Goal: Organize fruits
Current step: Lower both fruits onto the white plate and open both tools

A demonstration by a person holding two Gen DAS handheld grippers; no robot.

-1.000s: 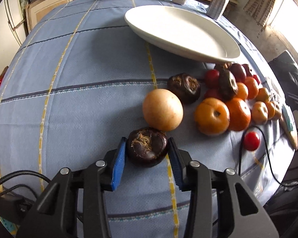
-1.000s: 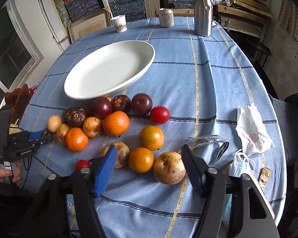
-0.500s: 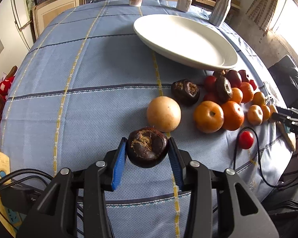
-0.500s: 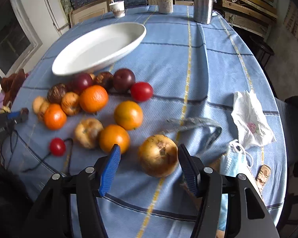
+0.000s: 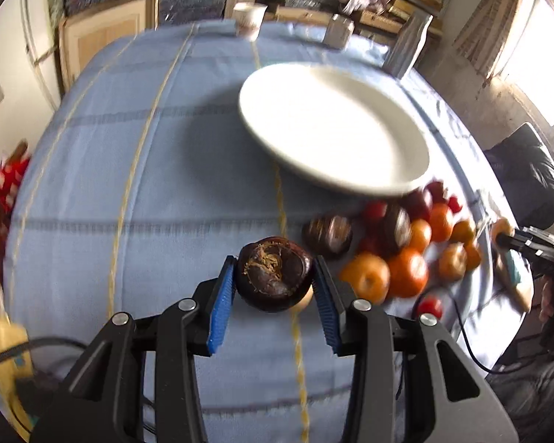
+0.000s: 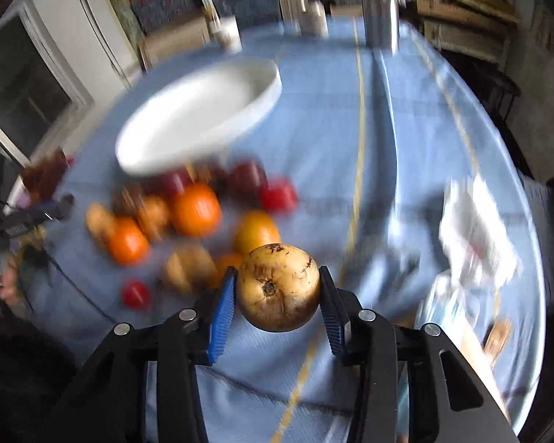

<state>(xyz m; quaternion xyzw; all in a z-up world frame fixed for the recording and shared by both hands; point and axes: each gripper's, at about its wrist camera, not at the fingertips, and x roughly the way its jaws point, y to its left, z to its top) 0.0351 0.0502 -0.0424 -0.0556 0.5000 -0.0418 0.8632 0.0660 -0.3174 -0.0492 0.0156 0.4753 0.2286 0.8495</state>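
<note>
My left gripper is shut on a dark brown wrinkled fruit and holds it above the blue tablecloth. My right gripper is shut on a tan speckled pear, lifted off the table. An empty white oval plate lies beyond; it also shows in the right wrist view. A cluster of oranges, red and dark fruits lies below the plate, and shows blurred in the right wrist view. A tan round fruit is mostly hidden behind the held dark fruit.
A paper cup, a can and a metal bottle stand at the table's far edge. A white tissue and a face mask lie on the right. A black cable runs by a small red fruit.
Both grippers have risen and tilted toward the plate. The right gripper closed on the pear and lifted it. The left gripper still carries the dark fruit. Both views are now motion-blurred.
</note>
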